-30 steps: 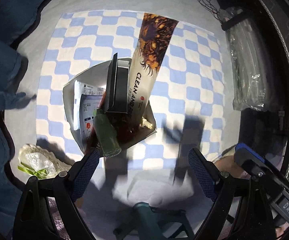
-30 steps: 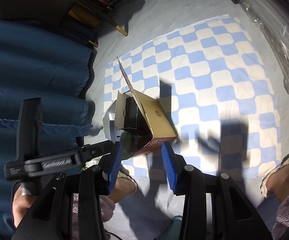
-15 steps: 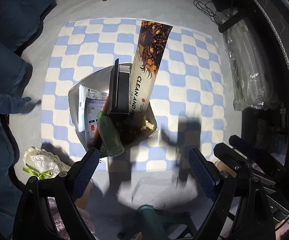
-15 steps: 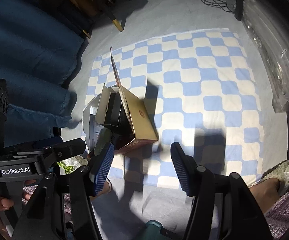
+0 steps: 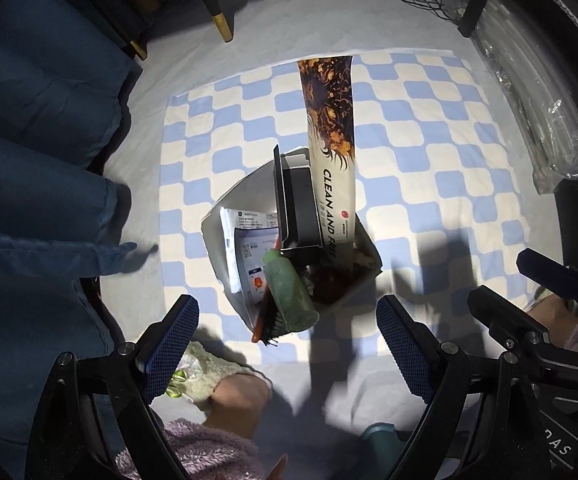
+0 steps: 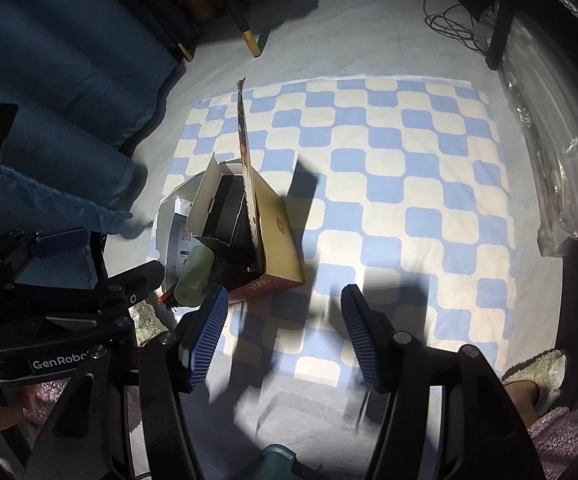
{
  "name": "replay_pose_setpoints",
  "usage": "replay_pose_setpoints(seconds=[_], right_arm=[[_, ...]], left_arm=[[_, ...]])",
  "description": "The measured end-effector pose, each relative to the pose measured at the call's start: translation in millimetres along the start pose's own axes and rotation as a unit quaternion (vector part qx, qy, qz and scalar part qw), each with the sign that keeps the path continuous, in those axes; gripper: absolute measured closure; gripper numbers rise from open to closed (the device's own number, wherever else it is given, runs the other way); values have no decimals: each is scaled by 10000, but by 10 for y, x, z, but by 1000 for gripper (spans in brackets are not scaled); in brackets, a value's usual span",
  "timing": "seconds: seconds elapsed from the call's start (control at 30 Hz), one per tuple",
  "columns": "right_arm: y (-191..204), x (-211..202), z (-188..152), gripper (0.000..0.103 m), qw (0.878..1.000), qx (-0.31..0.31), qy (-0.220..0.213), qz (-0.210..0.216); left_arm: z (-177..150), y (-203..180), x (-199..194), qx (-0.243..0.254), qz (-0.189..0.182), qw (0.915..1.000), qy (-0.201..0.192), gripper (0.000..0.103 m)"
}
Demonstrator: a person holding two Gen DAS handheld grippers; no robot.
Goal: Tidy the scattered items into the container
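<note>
A cardboard box (image 5: 241,196) stands on the checkered mat, stuffed with items. A tall toothpaste carton (image 5: 331,160) sticks up out of it beside a black case (image 5: 299,208). A green bottle (image 5: 289,292), a white printed pouch (image 5: 249,248) and a hairbrush (image 5: 267,322) lean over its near rim. My left gripper (image 5: 287,344) hangs open above the box's near edge, holding nothing. In the right wrist view the box (image 6: 279,232), the carton (image 6: 245,140) and the bottle (image 6: 195,276) lie left of centre. My right gripper (image 6: 285,336) is open and empty, just short of the box.
The blue-and-cream mat (image 6: 409,184) lies on a pale floor. A blue sofa (image 5: 29,140) fills the left. Gold-tipped chair legs (image 6: 251,42) and cables (image 6: 449,20) are at the back, a clear plastic bag (image 6: 561,168) on the right. A person's slippered feet (image 6: 537,372) stand nearby.
My right gripper's jaws have spread wider and it has drawn back from the box. My left gripper has lifted and tilted, so the box sits farther off in its view.
</note>
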State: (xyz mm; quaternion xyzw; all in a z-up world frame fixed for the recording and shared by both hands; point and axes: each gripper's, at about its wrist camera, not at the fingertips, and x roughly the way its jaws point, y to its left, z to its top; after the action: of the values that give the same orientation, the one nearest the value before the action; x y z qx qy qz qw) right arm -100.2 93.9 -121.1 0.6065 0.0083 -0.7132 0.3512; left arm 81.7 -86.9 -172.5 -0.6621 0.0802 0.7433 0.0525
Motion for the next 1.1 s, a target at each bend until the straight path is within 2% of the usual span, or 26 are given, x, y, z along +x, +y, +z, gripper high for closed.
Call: replay_pose_setpoints(seconds=[0.23,0.37,0.5,1.1], right_arm=[[-35,-2,8,43,10000,78,-9,33],[-95,-21,27,43,9996,266,-33,99],[-160,-28,44,43,9986,487,-16,194],[-195,-14,30,43,9983,555,26,166]], left_arm=[[40,43,93,-160,229,9994,188,13],[92,126,161,-372,-145,9983,427,13],[120,152,137,-327,21,9989,326,13],[78,127,92,-407,25,9986,324,13]])
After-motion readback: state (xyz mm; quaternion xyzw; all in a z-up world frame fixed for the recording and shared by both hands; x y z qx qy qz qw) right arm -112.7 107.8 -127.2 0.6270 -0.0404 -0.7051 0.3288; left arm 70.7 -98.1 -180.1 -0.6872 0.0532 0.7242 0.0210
